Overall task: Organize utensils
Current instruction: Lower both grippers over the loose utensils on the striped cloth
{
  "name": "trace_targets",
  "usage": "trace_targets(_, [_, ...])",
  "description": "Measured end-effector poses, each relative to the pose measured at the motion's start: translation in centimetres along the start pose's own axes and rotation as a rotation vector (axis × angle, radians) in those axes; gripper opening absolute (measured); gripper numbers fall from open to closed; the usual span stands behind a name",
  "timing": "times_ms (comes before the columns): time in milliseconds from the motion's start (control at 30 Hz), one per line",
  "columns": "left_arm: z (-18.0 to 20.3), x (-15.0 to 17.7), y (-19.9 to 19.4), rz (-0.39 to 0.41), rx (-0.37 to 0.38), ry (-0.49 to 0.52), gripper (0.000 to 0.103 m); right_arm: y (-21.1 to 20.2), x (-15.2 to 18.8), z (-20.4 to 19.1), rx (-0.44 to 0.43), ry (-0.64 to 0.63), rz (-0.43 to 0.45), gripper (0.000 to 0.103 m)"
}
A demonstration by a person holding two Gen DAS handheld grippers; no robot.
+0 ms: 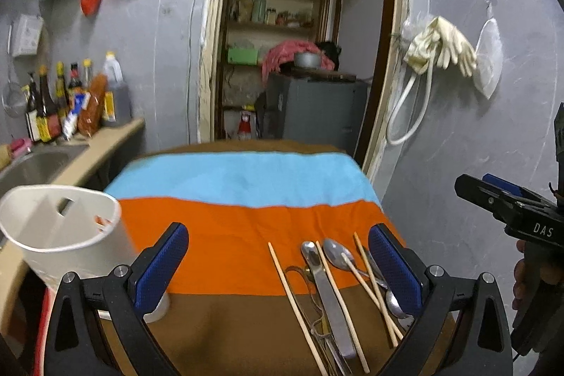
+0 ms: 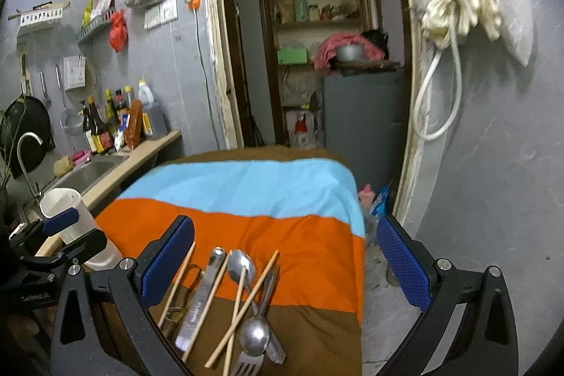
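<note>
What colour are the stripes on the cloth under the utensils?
The cloth has brown, light blue and orange stripes, clearest in the right wrist view.

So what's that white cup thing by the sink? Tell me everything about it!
The white holder looks like smooth plastic, tall and open at the top, with a slot cut high in its back wall. It stands upright at the left edge of the striped cloth, beside the counter with the sink. Something small and orange-red shows inside near the rim; what it is cannot be told. The left gripper is around it, with jaws apart.
</note>
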State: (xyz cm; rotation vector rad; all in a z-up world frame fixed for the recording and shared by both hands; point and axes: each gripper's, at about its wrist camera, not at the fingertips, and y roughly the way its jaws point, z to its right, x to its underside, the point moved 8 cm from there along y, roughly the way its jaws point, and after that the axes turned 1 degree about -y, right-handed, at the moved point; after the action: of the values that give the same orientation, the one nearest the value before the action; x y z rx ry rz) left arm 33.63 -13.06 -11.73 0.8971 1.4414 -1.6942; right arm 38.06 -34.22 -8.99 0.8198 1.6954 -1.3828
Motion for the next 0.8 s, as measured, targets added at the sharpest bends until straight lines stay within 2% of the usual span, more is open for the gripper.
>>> trace_targets(100, [0.1,0.6,2.2,-0.04,0.005,-0.008,0.093,2.1,1.4,0.2,-0.034,0.014,-0.041,0.097])
trace_targets(233, [-0.3,1.5,5.2,-0.108,0.009,-0.021,0.078,5.7,2.8,-0.2,-0.073,0.016,-0.095,0.076])
trace_targets(367, [-0.9,2.7,7.8,-0.179,0.011,-0.05,0.066,9.0,4.6,-0.6,-0.106,0.024,-0.159,0.062])
trace_targets(433, [-1.1,3.1,8.9,-0.203,0.013,-0.061,0.058,10.3,5.4,-0.7,-0.115,0.027,-0.185,0.05])
trace_targets(567, [-1.3,4.2,11.2,-0.275,0.021,-0.089,0.048,13.0,6.8,-1.1,-0.131,0.039,-0.247,0.041])
trace_targets(633, [-1.5,4.8,12.2,-0.32,0.021,-0.104,0.039,14.0,7.6,-1.2,-0.127,0.038,-0.286,0.031])
trace_targets(800, [-1.6,5.9,13.8,-0.388,0.037,-0.142,0.031,15.7,9.4,-1.9,-0.142,0.051,-0.365,0.028])
